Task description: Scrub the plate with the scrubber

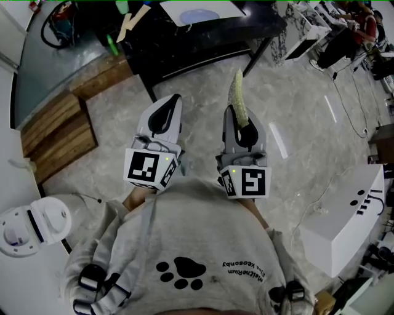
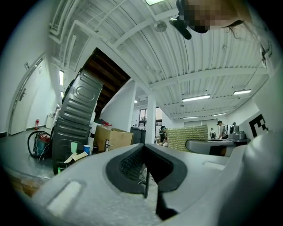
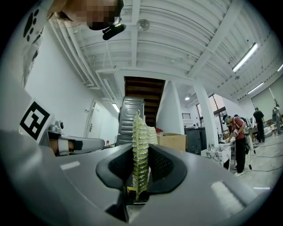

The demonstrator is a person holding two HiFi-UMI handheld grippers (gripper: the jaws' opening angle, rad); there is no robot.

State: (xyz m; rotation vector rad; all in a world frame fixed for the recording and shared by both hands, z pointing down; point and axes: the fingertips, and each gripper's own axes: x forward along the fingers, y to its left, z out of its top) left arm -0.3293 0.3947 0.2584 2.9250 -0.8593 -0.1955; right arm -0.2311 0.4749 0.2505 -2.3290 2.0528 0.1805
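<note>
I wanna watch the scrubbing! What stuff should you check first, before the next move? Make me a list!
1. Grip on the scrubber: ok. The right gripper has its jaws closed on it, and it sticks out past them.
2. Is the left gripper free: ok. Its jaws are together with nothing between them.
3. A plate to scrub: cannot tell. A pale round thing lies on the black table, too small to name.
4. Grippers near the work: not ok. Both are held close to the person, over the floor, apart from the table.
</note>
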